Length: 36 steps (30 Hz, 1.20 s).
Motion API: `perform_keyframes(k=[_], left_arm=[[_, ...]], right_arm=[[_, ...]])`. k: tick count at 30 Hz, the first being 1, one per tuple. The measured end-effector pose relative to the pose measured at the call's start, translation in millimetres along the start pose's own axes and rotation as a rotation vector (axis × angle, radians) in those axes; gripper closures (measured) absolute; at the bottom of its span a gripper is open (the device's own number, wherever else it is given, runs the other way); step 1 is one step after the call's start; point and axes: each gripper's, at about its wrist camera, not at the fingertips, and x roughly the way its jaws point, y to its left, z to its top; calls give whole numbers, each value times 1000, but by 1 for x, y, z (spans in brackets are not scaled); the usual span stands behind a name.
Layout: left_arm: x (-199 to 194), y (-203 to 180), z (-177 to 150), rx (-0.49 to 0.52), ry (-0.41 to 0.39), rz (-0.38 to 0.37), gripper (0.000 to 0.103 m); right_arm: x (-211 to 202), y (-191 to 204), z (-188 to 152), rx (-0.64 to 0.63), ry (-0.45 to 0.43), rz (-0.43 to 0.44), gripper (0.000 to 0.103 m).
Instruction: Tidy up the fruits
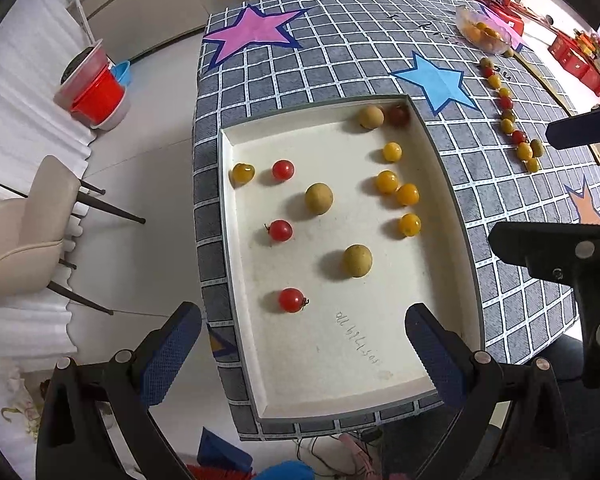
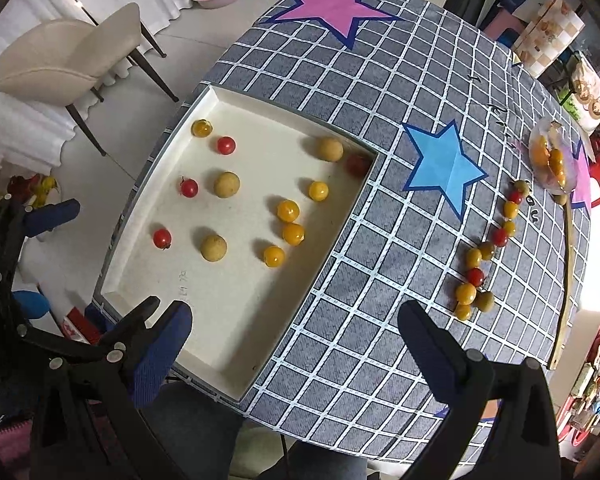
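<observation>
The white tray (image 1: 452, 184) sits at the left edge of the checked tablecloth (image 2: 380, 280) and holds twelve fruits. Counted: four red cherry tomatoes, one of them, the darkest (image 1: 398, 115), tucked in the far right corner; five yellow cherry tomatoes, four grouped along the right side and one (image 1: 243, 173) alone near the left wall; three larger dull-yellow round fruits, one (image 1: 319, 198) near the middle.

Outside the tray, a line of small fruits (image 2: 488, 252) runs along the right part of the cloth, roughly a dozen, mixed red, yellow and greenish; exact number cannot be told. A clear bag of yellow fruit (image 2: 550, 160) lies beyond it.

Left gripper (image 1: 304, 356) hangs over the tray's near end, jaws wide apart, holding nothing. Right gripper (image 2: 294, 354) hovers over the cloth just beside the tray, jaws likewise apart and unloaded.
</observation>
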Motion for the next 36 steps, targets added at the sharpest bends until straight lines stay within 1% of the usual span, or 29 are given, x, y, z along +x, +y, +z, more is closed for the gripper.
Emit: perform_keyframes(k=[10, 24, 31, 36], left_arm=[[-2, 2, -4, -18, -1, 6, 0], [0, -4, -3, 4, 7, -6, 0], [3, 0, -2, -19, 16, -15, 0], [3, 0, 0, -24, 7, -19, 0]], right_arm=[[1, 7, -1, -23, -4, -1, 0], [2, 6, -1, -10, 2, 3, 0], [5, 7, 0, -8, 12, 4, 0], [8, 6, 1, -4, 19, 7, 0]])
